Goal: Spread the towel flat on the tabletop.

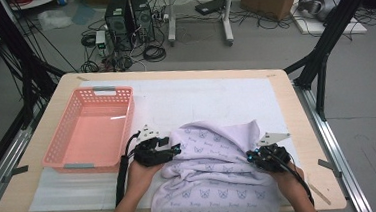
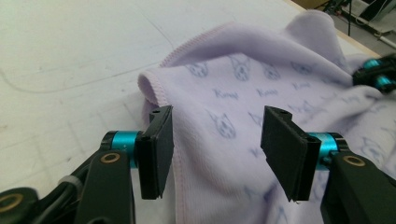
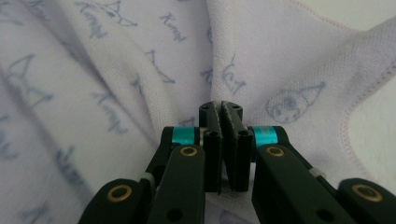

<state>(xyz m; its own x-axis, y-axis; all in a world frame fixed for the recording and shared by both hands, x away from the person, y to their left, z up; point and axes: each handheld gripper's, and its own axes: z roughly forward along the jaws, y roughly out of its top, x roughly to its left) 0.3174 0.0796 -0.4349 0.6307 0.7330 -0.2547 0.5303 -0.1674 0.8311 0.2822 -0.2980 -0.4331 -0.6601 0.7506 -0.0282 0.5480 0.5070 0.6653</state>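
Towel: a pale lilac towel (image 1: 216,176) printed with small blue cartoon faces and script lies crumpled on the near half of the table, its near edge hanging over the table's front, between the person's two hands.
Feel, judged: soft, light and limp, with a looped terry surface; it likely drapes and bunches wherever it is lifted, will not hold a shape, and is neither fragile nor slippery against rubber pads.
Edges: a stitched hem (image 2: 164,91) curls over at the towel's left side; another hemmed border with pink stitching runs at the right of the right gripper view.
Where to take hold, judged: at the hem or a corner, where the cloth is doubled and firm; a pinch in the middle gathers only a fold and drags the rest along.
Right gripper: the right gripper (image 3: 223,112) has its jaws pressed together, and seems to pinch a fold of the cloth at the towel's right side.
Left gripper: the left gripper (image 2: 215,140) has its jaws apart, straddling the left edge with the cloth lying between them, the pads not pressing on it.
Basket: a pink slotted basket (image 1: 118,98) stands left of the towel, just beside the left gripper.
Table: a wooden table (image 1: 295,96) covered by a white mat.
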